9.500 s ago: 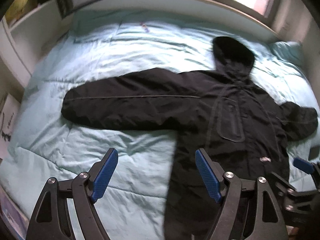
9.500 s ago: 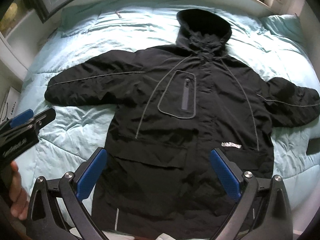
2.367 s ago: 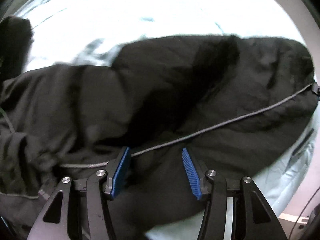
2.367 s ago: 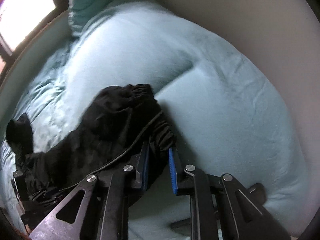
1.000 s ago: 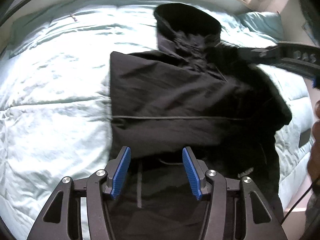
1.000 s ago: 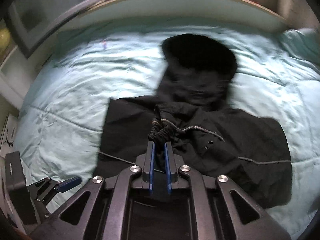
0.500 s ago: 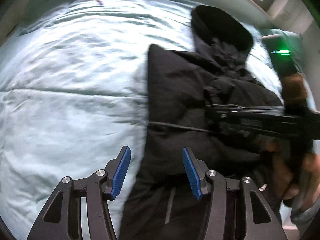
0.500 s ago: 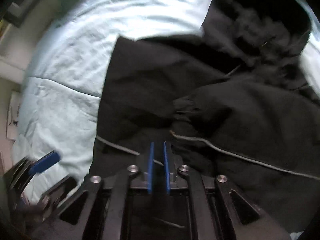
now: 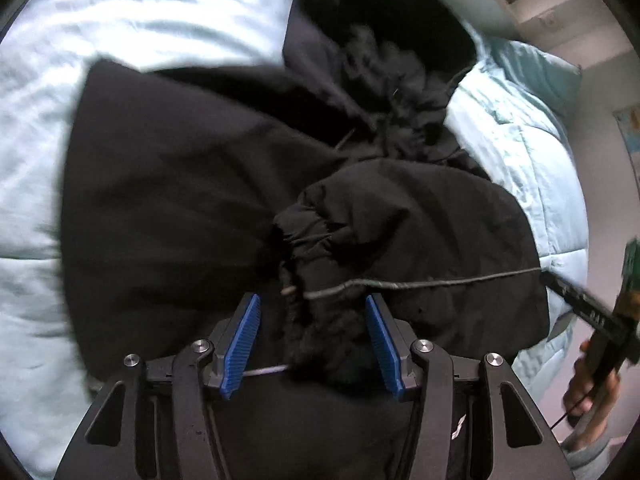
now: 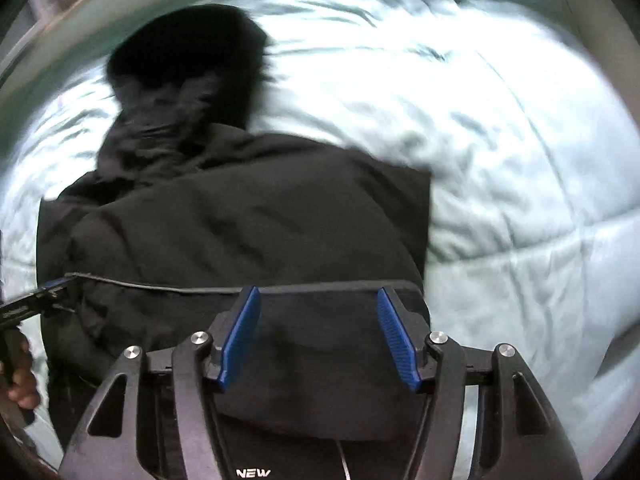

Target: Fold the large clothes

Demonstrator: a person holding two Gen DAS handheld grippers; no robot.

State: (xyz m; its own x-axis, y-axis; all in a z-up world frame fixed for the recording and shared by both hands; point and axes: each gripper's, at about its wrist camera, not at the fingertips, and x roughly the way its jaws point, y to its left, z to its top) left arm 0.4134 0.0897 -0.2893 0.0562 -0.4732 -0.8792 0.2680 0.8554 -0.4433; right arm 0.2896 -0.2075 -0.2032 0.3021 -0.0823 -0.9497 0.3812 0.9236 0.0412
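Observation:
A black hooded jacket [image 9: 180, 184] lies on a light blue bed, both sleeves folded in over its chest. The right sleeve's gathered cuff [image 9: 308, 232] rests at the middle, a grey piping line running along it. The hood [image 9: 380, 12] points to the far side. My left gripper [image 9: 312, 332] is open, low over the jacket just below that cuff. My right gripper [image 10: 318, 340] is open and empty over the jacket's right side [image 10: 240, 224]; the hood [image 10: 188, 52] lies beyond it. The right gripper also shows at the right edge of the left wrist view [image 9: 588, 312].
The light blue quilt [image 10: 500, 168] spreads out to the right of the jacket and to its left [image 9: 32, 160]. A teal pillow [image 9: 532, 68] lies at the far right corner by the wall. The bed's frame [image 10: 80, 20] curves behind the hood.
My right gripper has let go of the right sleeve's cuff, opened and drawn back to the jacket's right side. The sleeve now lies folded across the chest. My left gripper moved closer over the cuff.

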